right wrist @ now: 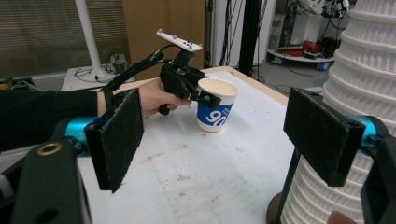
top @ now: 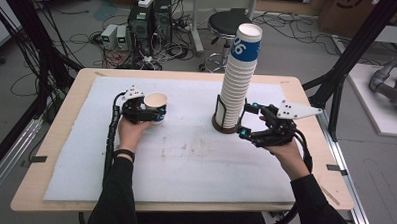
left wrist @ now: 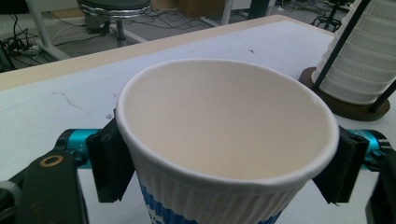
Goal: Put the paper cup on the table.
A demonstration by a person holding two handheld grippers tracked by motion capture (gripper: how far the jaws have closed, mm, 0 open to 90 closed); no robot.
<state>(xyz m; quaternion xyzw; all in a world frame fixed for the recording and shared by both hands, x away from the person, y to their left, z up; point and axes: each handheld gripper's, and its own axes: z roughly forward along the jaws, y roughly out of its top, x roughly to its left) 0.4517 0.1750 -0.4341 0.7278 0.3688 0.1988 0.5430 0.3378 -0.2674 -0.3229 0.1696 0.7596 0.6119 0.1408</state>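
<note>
1. Cup: on mat, left of stack; between left gripper pads below rim, touching.
2. Light, thin paper; crushes easily. Best held gently, mid-wall.
3. Right gripper: apart, empty, beside stack.

A wooden tabletop under a white mat stands on grey floor. At twelve o'clock a black stool sits; computer towers and tangled cables lie at eleven.
</note>
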